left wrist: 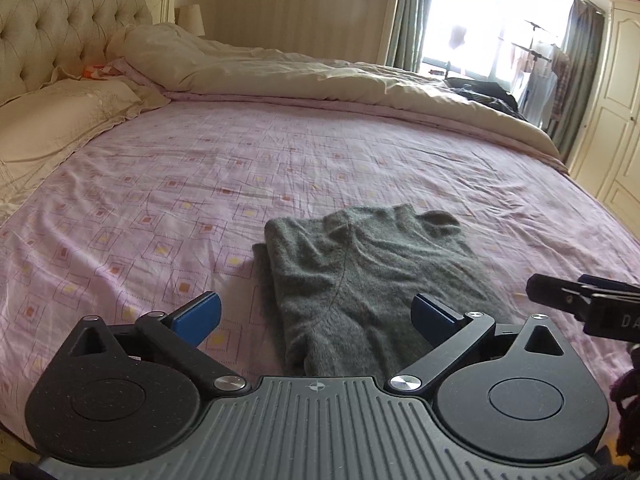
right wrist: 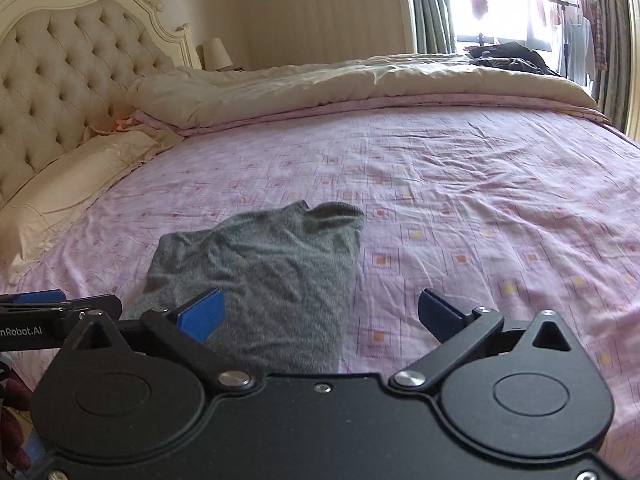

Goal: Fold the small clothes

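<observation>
A small grey knitted garment (left wrist: 360, 276) lies folded lengthwise on the pink patterned bedsheet (left wrist: 200, 168), its neck end pointing away. It also shows in the right wrist view (right wrist: 272, 268). My left gripper (left wrist: 316, 316) is open and empty above the garment's near end, its blue pads either side of it. My right gripper (right wrist: 322, 316) is open and empty over the garment's right edge. The right gripper shows at the right edge of the left wrist view (left wrist: 580, 300), and the left gripper at the left edge of the right wrist view (right wrist: 60, 308).
A beige duvet (left wrist: 320, 76) is bunched along the far side of the bed. A pillow (left wrist: 60, 120) and tufted headboard (left wrist: 60, 20) are at the left. Dark clothes (left wrist: 488, 96) lie at the far right by the window. A cream wardrobe (left wrist: 608, 120) stands on the right.
</observation>
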Demonstrator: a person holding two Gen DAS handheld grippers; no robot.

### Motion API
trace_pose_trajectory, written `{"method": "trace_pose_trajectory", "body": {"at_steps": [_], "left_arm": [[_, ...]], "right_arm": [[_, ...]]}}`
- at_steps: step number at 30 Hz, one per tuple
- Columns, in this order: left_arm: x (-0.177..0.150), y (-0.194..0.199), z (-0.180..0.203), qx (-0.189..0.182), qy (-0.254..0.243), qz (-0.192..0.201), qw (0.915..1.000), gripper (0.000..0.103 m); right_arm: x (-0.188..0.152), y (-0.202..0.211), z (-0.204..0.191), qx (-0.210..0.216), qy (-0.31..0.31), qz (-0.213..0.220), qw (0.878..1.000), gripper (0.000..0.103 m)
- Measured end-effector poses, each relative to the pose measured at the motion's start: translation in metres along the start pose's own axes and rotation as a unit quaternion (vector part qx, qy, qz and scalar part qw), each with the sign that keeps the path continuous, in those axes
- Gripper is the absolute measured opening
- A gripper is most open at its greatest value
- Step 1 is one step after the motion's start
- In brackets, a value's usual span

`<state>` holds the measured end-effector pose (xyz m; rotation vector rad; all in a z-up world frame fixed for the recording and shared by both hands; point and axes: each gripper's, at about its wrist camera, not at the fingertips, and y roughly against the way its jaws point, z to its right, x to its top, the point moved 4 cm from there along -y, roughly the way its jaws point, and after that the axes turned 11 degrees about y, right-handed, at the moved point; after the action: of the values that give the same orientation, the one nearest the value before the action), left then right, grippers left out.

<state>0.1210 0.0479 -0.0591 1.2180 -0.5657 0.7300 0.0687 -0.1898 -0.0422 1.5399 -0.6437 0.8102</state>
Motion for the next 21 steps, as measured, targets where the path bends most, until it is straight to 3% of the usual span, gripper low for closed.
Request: {"method": "trace_pose_trajectory", "body": {"at_steps": [7, 14, 21], "left_arm": [[-0.020, 0.019, 0.011, 0.009, -0.001, -0.024, 0.9997, 0.103], [-0.036, 0.032, 0.027, 0.059, -0.043, -0.021, 0.9971, 0.103], [-0.044, 0.044, 0.026, 0.074, -0.027, -0.028, 0.9964, 0.102]], "right_arm": [[-0.017, 0.026, 0.001, -0.004, -0.024, -0.020, 0.999, 0.103], [-0.023, 0.045, 0.003, -0.017, -0.036, -0.022, 0.999, 0.103], [-0.028, 0.053, 0.003, -0.013, -0.049, -0.031, 0.998, 0.103]]}}
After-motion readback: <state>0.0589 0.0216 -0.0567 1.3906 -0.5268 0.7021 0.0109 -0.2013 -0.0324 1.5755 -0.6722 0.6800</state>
